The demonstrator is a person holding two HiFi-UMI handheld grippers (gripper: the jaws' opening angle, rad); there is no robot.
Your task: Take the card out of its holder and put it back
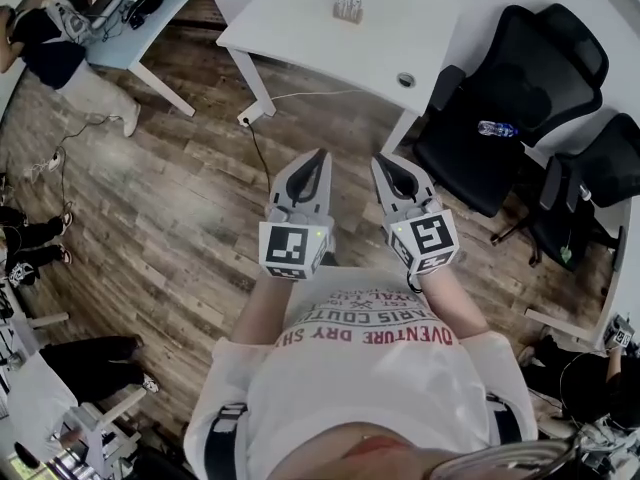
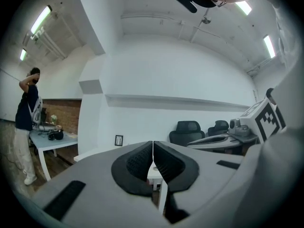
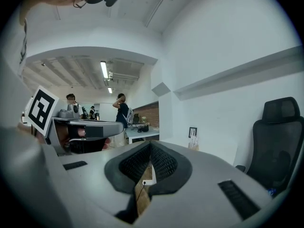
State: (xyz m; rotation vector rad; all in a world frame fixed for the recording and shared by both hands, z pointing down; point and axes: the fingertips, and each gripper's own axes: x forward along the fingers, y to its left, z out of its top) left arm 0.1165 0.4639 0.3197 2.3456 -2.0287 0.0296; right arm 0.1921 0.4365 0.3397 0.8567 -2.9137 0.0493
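Wood-plank flooring (image 1: pixel 190 198) fills the room around a white table (image 1: pixel 300 18), and on the far part of that tabletop stands the small card holder (image 1: pixel 347 6) with its cards upright in it; the right gripper view also catches it at the table's edge (image 3: pixel 193 142). To the right of the table are black office chairs (image 1: pixel 520 88).

Well short of the table's near edge, over the floor, the person holds both grippers side by side in front of the chest. The bare forearms (image 1: pixel 262 318) are bent up at the elbows. Both grippers point toward the table, their tips leaning slightly toward each other but apart.

The left gripper (image 1: pixel 318 158) has its jaws pressed together with nothing between the ribbed pads (image 2: pixel 137 160). The right gripper (image 1: pixel 385 163) is likewise closed and empty, its pads (image 3: pixel 164 163) meeting along a thin seam. Neither touches the table or the card holder.
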